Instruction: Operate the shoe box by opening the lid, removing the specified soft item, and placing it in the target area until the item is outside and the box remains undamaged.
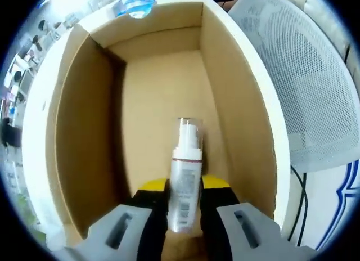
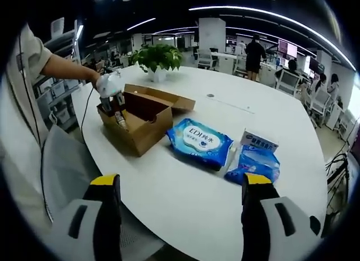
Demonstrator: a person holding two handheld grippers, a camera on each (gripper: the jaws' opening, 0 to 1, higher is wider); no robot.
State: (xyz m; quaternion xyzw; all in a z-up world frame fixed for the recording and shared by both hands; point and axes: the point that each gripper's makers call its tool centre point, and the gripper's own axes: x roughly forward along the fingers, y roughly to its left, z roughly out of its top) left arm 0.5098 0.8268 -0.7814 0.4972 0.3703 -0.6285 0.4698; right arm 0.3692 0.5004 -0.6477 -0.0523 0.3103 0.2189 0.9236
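One bottle lies on the box floor, pinched by the left gripper, so lifting straight out looks next, while the right gripper idles open away from the box.

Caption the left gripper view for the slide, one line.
Left gripper closed on a pump bottle inside the open cardboard shoe box, mesh chair back alongside.

Legible marking found on one item: the blue wipes pack on the worktop reads "EDI" followed by Chinese characters. Print on the smaller blue packet and the pump bottle label is too small to read.
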